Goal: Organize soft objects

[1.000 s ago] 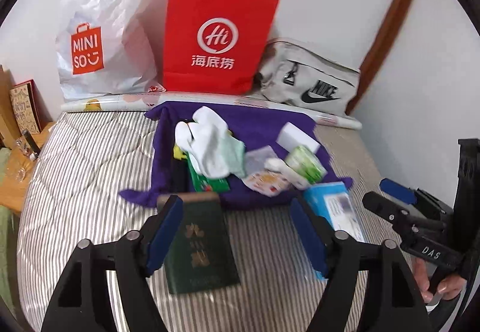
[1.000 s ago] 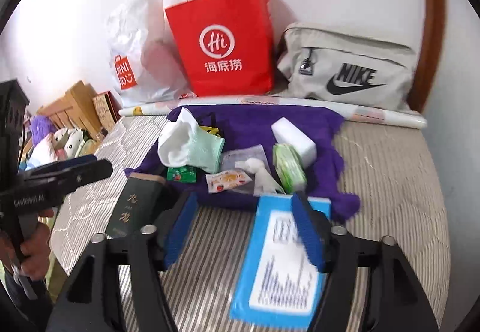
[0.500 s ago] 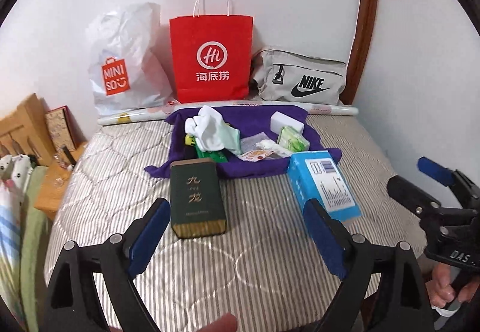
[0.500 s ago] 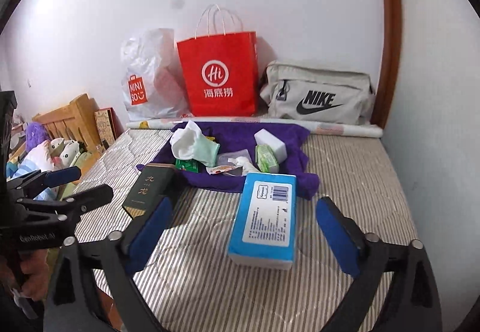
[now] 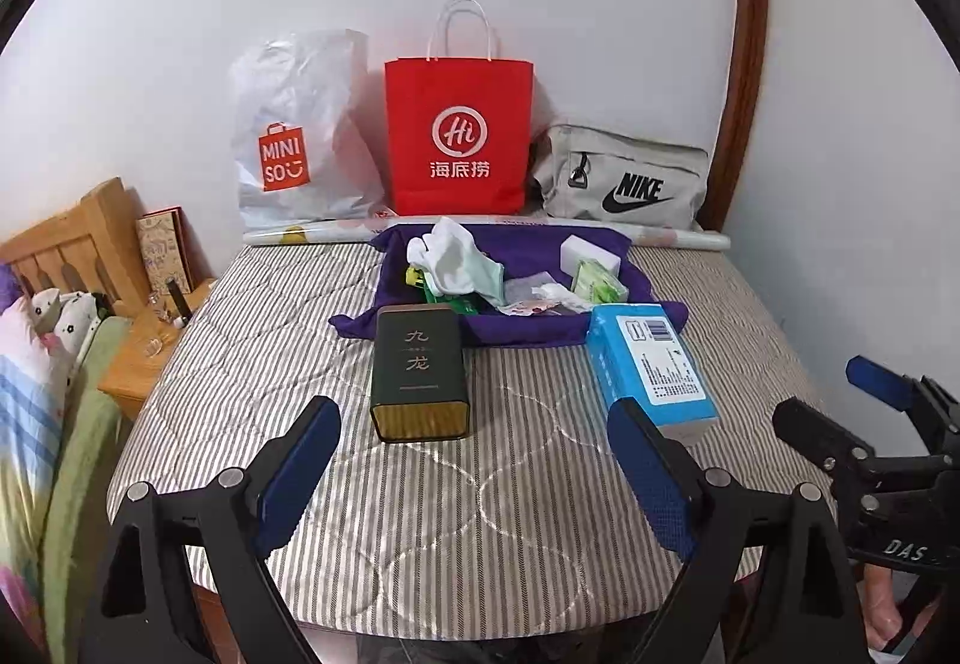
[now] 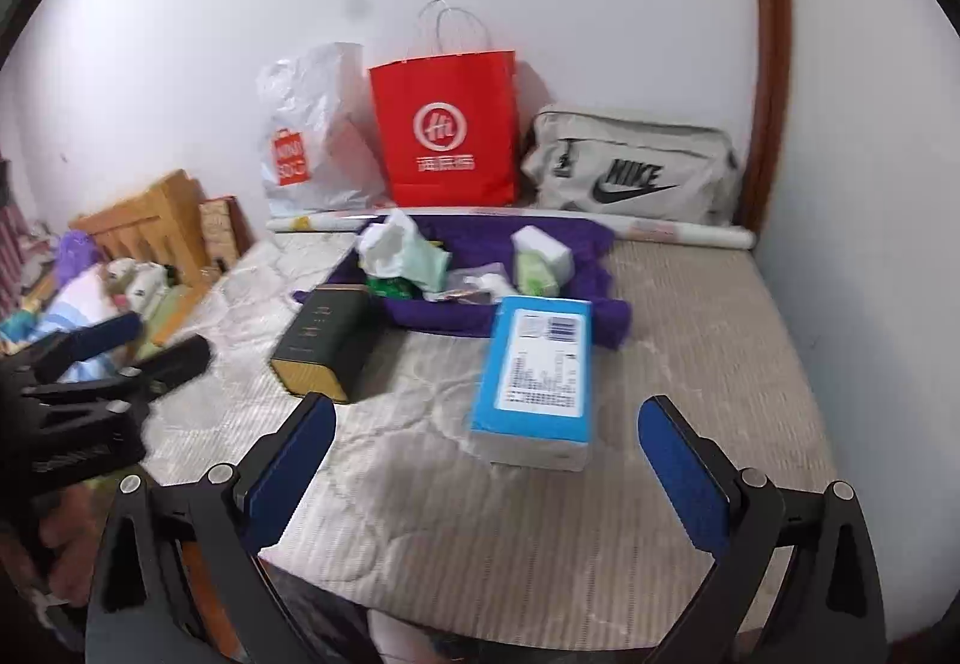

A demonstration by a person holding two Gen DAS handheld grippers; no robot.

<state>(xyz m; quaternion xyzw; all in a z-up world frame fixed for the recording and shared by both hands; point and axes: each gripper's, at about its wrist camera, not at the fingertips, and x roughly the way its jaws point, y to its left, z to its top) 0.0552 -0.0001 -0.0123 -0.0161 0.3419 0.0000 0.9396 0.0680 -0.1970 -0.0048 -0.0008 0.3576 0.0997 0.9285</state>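
A purple cloth (image 5: 528, 244) lies at the far end of the striped bed (image 5: 270, 340). On it are a bundle of white and pale green socks (image 5: 450, 256), a white foam block (image 5: 591, 253) and a green tissue pack (image 5: 597, 283). In front of the cloth lie a dark green box (image 5: 420, 364) and a blue box (image 6: 534, 364). My left gripper (image 5: 474, 415) is open, just short of the dark box, with nothing between its pads. My right gripper (image 6: 489, 409) hangs near the blue box, and its jaws are opening without touching it. Each gripper also shows in the other's view: right gripper (image 5: 825, 394), left gripper (image 6: 165, 340).
Against the back wall stand a red paper bag (image 5: 459, 141), a white Miniso bag (image 5: 300, 141) and a grey Nike bag (image 5: 624, 175), with a rolled sheet (image 5: 678, 238) in front of them. A wooden headboard (image 5: 66, 244) and low table (image 5: 144, 358) are on the left. A wall closes the right side.
Both grippers have pulled back from the boxes toward the near end of the bed and opened wider. The dark green box and the blue box stay lying on the bed.
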